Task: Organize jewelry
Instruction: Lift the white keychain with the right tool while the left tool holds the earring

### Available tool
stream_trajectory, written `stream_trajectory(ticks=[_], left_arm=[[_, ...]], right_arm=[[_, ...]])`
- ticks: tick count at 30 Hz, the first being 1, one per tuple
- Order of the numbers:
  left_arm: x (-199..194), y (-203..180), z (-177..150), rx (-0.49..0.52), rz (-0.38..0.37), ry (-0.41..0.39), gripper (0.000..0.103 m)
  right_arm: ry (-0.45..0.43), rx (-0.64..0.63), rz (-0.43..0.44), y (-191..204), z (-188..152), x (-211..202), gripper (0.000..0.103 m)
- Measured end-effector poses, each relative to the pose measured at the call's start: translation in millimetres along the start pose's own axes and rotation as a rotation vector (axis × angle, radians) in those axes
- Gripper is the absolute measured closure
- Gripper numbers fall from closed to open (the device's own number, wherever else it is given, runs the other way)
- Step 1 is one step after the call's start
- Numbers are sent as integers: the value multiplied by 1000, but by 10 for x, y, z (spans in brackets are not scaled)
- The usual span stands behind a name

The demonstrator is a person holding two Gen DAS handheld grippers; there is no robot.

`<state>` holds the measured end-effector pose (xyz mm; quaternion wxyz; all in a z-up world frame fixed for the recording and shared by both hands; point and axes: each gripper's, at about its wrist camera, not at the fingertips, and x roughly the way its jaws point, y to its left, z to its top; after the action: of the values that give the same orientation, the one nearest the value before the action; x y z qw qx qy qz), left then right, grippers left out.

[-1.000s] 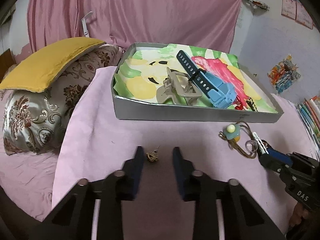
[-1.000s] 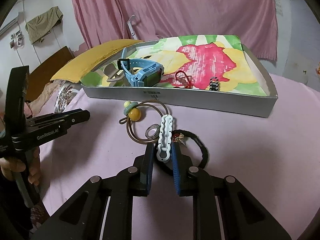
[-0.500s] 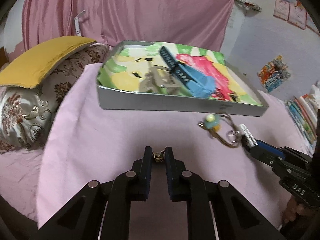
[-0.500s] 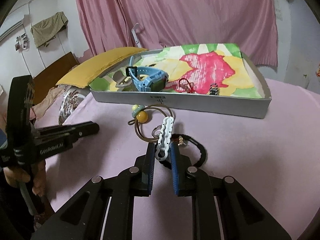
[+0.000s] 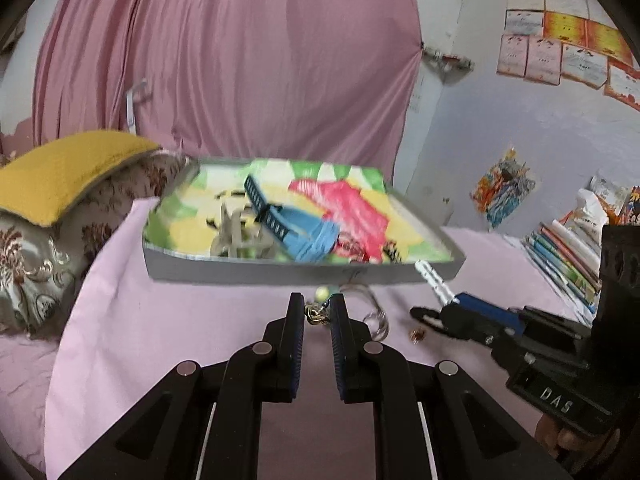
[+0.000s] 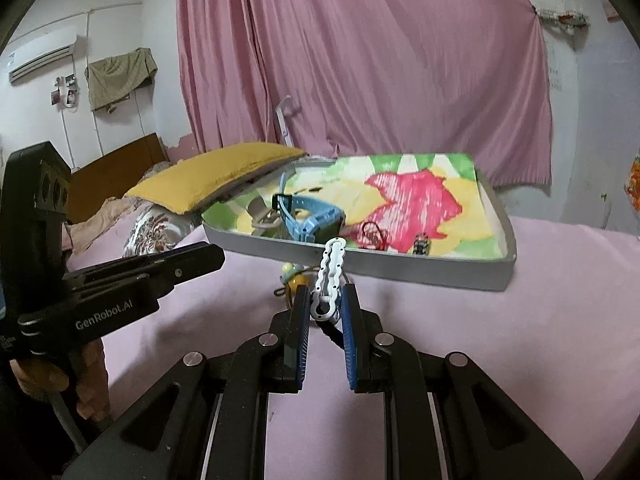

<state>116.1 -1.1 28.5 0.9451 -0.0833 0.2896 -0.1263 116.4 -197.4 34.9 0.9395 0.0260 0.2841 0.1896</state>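
Observation:
A grey tray (image 5: 280, 271) with a bright flower-painted lining lies on the pink cloth. Inside it are a blue watch (image 5: 304, 236), a beige claw clip (image 5: 236, 236) and small dark pieces. My left gripper (image 5: 317, 308) is shut on a small gold earring (image 5: 316, 315), held above the cloth just short of the tray's front wall. My right gripper (image 6: 326, 300) is shut on a white hair clip (image 6: 332, 264), which sticks up toward the tray (image 6: 420, 272). A black hair tie (image 6: 330, 330) hangs below the clip.
A brown cord with a yellow-green bead (image 6: 294, 276), a clear ring (image 5: 378, 320) and a tiny charm (image 5: 417, 335) lie on the cloth before the tray. A yellow pillow (image 5: 68, 168) sits at the left. Books (image 5: 568, 256) are stacked at the right, and a pink curtain hangs behind.
My left gripper shut on the earring and lifted it toward the tray. My right gripper raised the white clip off the cloth, also toward the tray.

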Motion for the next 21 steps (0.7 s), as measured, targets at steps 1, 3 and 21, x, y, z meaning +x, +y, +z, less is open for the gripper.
stream_trajectory(ticks=[1, 3, 21], left_arm=[[-13, -7, 15, 0, -3, -10, 91], [-21, -27, 37, 3, -2, -22, 91], [71, -89, -14, 4, 5, 15, 91]], right_arm=[[-17, -7, -6, 1, 8, -24, 90], [-43, -16, -14, 15, 18, -64, 90], [192, 18, 10, -139, -150, 236, 90]])
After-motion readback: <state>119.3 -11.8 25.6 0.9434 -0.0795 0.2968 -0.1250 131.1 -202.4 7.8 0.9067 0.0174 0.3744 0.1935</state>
